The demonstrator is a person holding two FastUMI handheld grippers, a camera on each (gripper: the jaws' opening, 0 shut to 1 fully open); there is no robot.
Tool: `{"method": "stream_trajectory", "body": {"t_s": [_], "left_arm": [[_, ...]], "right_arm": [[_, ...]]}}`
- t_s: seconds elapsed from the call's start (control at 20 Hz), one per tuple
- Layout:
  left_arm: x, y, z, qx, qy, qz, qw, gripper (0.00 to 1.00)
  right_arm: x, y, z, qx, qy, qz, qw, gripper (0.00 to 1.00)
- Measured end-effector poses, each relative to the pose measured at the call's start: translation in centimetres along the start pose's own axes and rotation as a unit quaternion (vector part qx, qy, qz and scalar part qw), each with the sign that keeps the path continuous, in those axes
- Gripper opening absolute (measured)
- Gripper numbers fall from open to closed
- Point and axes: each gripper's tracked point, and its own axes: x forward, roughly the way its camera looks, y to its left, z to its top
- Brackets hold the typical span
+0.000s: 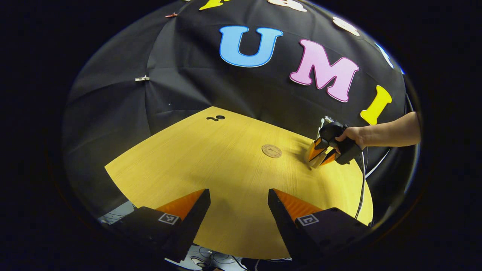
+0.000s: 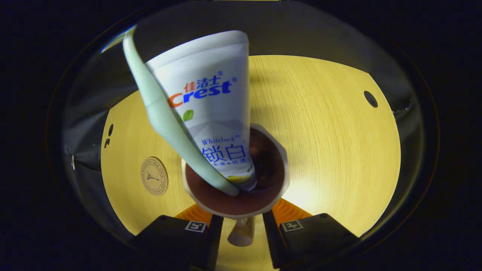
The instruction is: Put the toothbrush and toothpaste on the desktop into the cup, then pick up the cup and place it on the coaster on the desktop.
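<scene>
In the right gripper view a pale cup (image 2: pixel 284 165) with a dark inside holds a white toothpaste tube (image 2: pixel 211 98) and a pale green toothbrush (image 2: pixel 158 109), both leaning up out of it. My right gripper (image 2: pixel 239 215) is shut on the cup's near side. A round brown coaster (image 2: pixel 154 175) lies on the yellow table to the cup's left. In the left gripper view, my left gripper (image 1: pixel 238 192) hangs open over the table's near part. Far right, a hand holds the right gripper (image 1: pixel 318 155) just right of the coaster (image 1: pixel 271 151). Whether the cup touches the table I cannot tell.
The yellow wooden table (image 1: pixel 211 165) has small dark cable holes (image 1: pixel 216 118) at its far edge. Another hole (image 2: pixel 371 98) shows at the upper right in the right gripper view. A cable (image 1: pixel 362 180) trails from the right gripper. Black cloth walls close in behind.
</scene>
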Motion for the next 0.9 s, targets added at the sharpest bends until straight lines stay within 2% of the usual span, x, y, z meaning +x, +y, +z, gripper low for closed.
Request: {"method": "stream_trajectory", "body": {"t_s": [0.05, 0.2, 0.25, 0.3, 0.45, 0.65, 0.9], "left_arm": [[0.1, -0.1, -0.2, 0.002, 0.003, -0.001, 1.0, 0.98], [0.2, -0.4, -0.7, 0.007, 0.012, -0.006, 1.0, 0.98], [0.2, -0.4, -0.9, 0.009, 0.015, -0.007, 1.0, 0.98], [0.3, -0.6, -1.1, 0.012, 0.017, -0.008, 1.0, 0.98], [0.2, -0.6, -1.5, 0.018, 0.022, -0.012, 1.0, 0.98], [0.2, -0.6, -2.0, 0.022, 0.029, -0.017, 0.999, 0.98], [-0.3, -0.3, -2.1, 0.02, 0.027, -0.017, 0.999, 0.98]], "right_arm": [[0.1, -0.2, 0.3, -0.01, -0.01, -0.003, 1.0, 0.49], [-0.1, -0.4, 0.0, -0.057, -0.02, -0.01, 0.998, 0.26], [-0.1, -0.5, -0.1, -0.073, -0.026, -0.012, 0.997, 0.38], [-0.1, -0.6, -0.1, -0.095, -0.034, -0.017, 0.995, 0.3], [-0.3, -0.7, 0.1, -0.152, -0.059, -0.024, 0.986, 0.29], [-1.8, 0.6, 0.8, -0.187, -0.088, -0.016, 0.978, 0.29], [-3.0, 3.6, 0.5, -0.223, -0.099, 0.0, 0.97, 0.29]]}}
